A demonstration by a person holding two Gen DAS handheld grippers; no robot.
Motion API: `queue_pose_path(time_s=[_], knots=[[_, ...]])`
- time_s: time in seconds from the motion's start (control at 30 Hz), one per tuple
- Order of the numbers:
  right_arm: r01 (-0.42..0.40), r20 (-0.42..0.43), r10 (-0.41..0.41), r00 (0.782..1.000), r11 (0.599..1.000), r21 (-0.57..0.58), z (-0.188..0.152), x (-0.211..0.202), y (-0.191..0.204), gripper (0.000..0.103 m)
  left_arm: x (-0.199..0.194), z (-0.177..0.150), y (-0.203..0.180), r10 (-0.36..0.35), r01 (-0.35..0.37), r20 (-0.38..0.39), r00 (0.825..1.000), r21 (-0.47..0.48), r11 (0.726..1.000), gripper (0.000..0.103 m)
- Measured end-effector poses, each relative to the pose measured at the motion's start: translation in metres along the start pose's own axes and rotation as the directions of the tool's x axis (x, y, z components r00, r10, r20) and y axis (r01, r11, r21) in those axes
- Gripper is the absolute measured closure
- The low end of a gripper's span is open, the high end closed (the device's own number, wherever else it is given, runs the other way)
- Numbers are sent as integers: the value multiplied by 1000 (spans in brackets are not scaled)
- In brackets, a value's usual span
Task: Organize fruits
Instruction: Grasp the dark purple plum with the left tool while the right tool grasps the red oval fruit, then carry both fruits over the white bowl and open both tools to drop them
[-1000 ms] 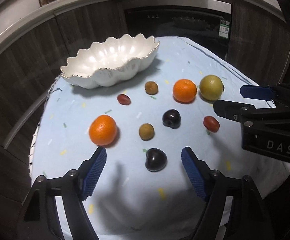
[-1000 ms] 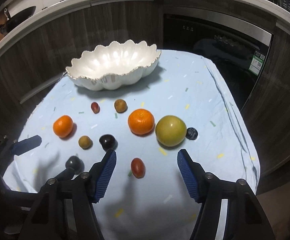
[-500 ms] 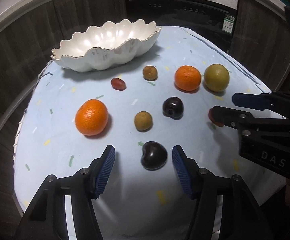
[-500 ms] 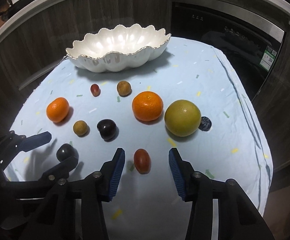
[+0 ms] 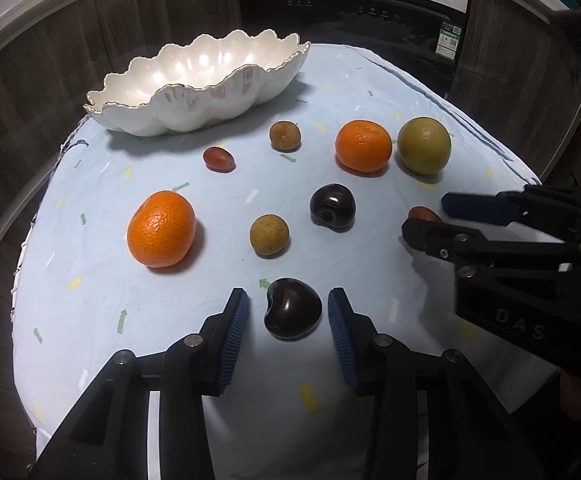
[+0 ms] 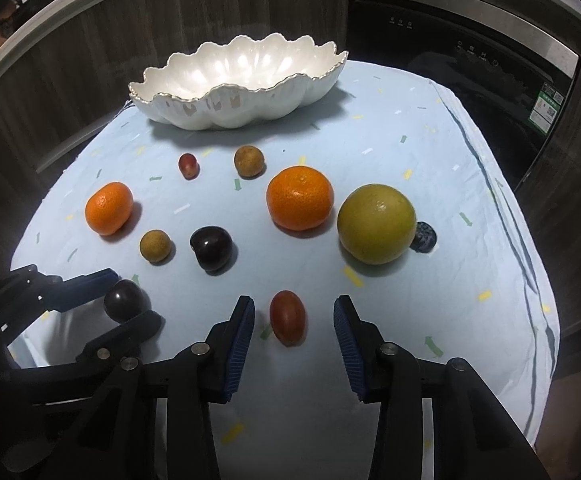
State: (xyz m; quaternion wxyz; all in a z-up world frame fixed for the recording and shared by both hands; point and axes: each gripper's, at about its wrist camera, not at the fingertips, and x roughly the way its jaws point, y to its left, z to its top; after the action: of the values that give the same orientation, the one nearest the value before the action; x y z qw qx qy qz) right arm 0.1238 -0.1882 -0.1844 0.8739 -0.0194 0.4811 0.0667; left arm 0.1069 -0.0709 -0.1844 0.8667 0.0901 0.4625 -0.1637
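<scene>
**Both grippers closing around small fruits on the blue cloth**

Closing on either side of a glossy dark purple plum (image 5: pixel 292 307), the left gripper (image 5: pixel 288 312) has blue ribbed pads (image 5: pixel 234 334) that stand just clear of the fruit, a thin gap on each side. The plum lies on the pale blue confetti-print tablecloth (image 5: pixel 90 300), its dimpled end turned toward the left pad.

The right gripper (image 6: pixel 294 322) is closing too, around a small oval red tomato (image 6: pixel 287 317). The tomato's long axis runs away from the camera, leaning slightly left at its far end, and neither pad touches it.

Beyond these, in the right wrist view, lie a second dark plum (image 6: pixel 211 249), a small tan round fruit (image 6: pixel 154 245) and a left-hand orange mandarin (image 6: pixel 109 208). Farther on sit a larger orange mandarin (image 6: pixel 300 197), a yellow-green round citrus (image 6: pixel 376 229) with a dark blue berry (image 6: pixel 423 237) touching its right side, another tan round fruit (image 6: pixel 249 161) and a small red grape-like fruit (image 6: pixel 188 165).

At the far edge of the cloth stands a white scalloped ceramic bowl (image 6: pixel 194 110) with a gilt rim, its long axis running across the table.
</scene>
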Motion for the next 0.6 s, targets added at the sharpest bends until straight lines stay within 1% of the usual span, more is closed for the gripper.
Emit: queue_pose_path(time_s=[0.03, 0.1, 0.2, 0.27, 0.3, 0.33, 0.6], knots=[[-3, -7, 3, 1000, 1000, -2, 0, 2, 1, 68, 0, 0, 0, -4, 4, 0, 1000, 2, 1000, 65], [-12, -27, 12, 1000, 1000, 0, -2, 6, 1, 72, 0, 0, -1, -8, 8, 1, 1000, 4, 1000, 67], [-13, -27, 13, 1000, 1000, 5, -2, 6, 0, 74, 1, 1, 0, -12, 12, 0, 1000, -1, 1000, 67], [-14, -26, 15, 1000, 1000, 6, -2, 7, 0, 78, 1, 0, 0, -16, 16, 0, 1000, -2, 1000, 69], [-17, -26, 17, 1000, 1000, 7, -2, 7, 0, 82, 0, 0, -1, -18, 18, 0, 1000, -1, 1000, 73], [-21, -26, 21, 999, 1000, 9, -2, 7, -1, 83, 0, 0, -1, -19, 19, 1, 1000, 2, 1000, 76], [-34, -24, 34, 999, 999, 6, 0, 5, 1, 83, 0, 2, 0, -25, 25, -6, 1000, -7, 1000, 77]])
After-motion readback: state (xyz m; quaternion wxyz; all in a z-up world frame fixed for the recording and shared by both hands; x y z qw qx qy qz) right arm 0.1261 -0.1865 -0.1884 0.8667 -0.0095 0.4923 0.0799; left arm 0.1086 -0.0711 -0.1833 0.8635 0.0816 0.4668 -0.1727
